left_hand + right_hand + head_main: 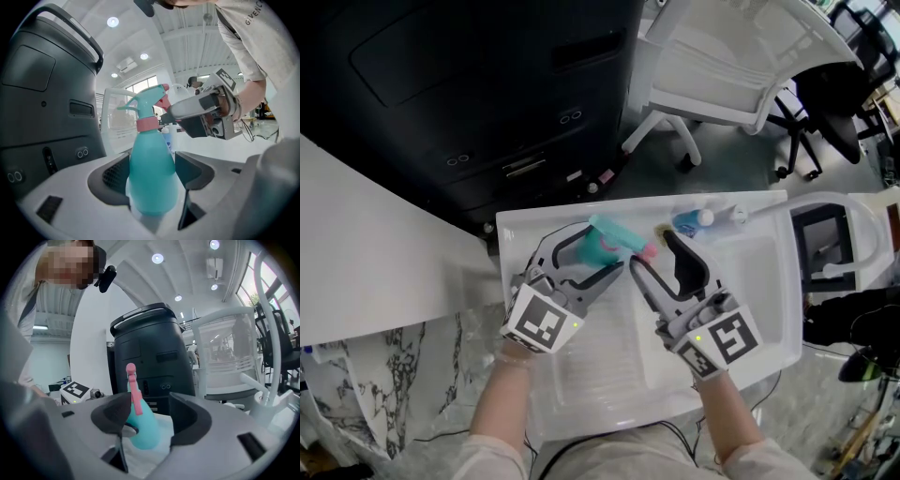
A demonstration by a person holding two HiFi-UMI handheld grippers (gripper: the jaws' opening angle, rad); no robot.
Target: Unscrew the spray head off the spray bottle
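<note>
Spray bottle [152, 173], teal body, pink collar [146, 123]

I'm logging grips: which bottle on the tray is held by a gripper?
The teal spray bottle with the pink collar, clamped in the left gripper; the blue white-capped bottle lies loose at the tray's far edge.

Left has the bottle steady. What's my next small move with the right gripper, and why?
I'd probably ease the right gripper forward and close it on the spray head. The left gripper clamps the spray bottle body; the right jaws stand open, with the head near their tips and no pad pressing it.
</note>
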